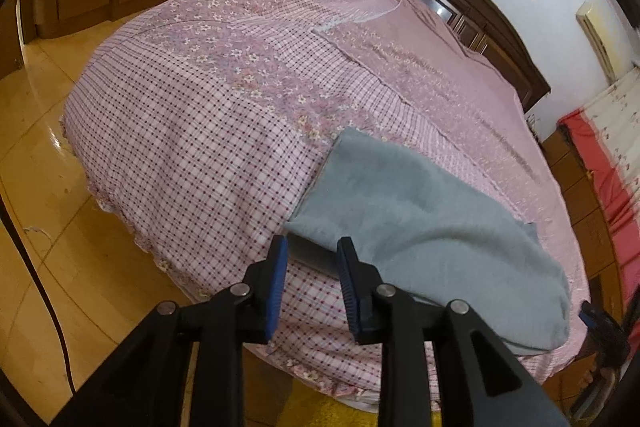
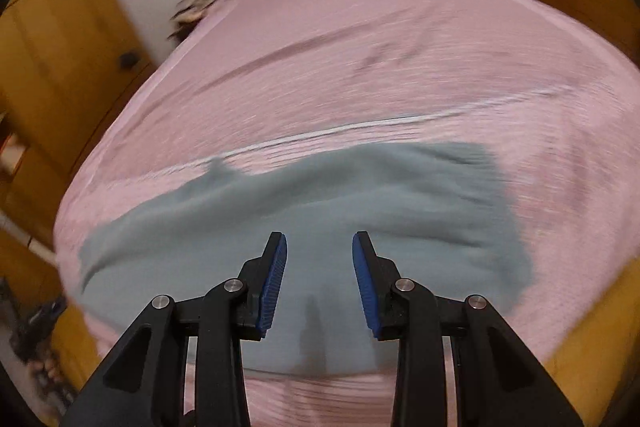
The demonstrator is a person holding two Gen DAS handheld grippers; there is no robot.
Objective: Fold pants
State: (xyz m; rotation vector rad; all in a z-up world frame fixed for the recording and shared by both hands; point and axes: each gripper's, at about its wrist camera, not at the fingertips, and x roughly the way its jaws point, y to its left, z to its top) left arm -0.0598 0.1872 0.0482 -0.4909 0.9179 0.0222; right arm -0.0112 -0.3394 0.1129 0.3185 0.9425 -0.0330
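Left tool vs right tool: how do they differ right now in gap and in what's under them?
Gap: the left tool stands narrower than the right tool.
Under them: the left tool sits at a corner of the grey pants, with checked bedspread in its gap; the right tool hovers over the middle of the pants.
View: the left wrist picture is sharp, the right one blurred.
Shared: both open, nothing between the blue pads.

Plain grey pants [image 1: 420, 211] lie on a pink checked and flowered bedspread [image 1: 192, 131]
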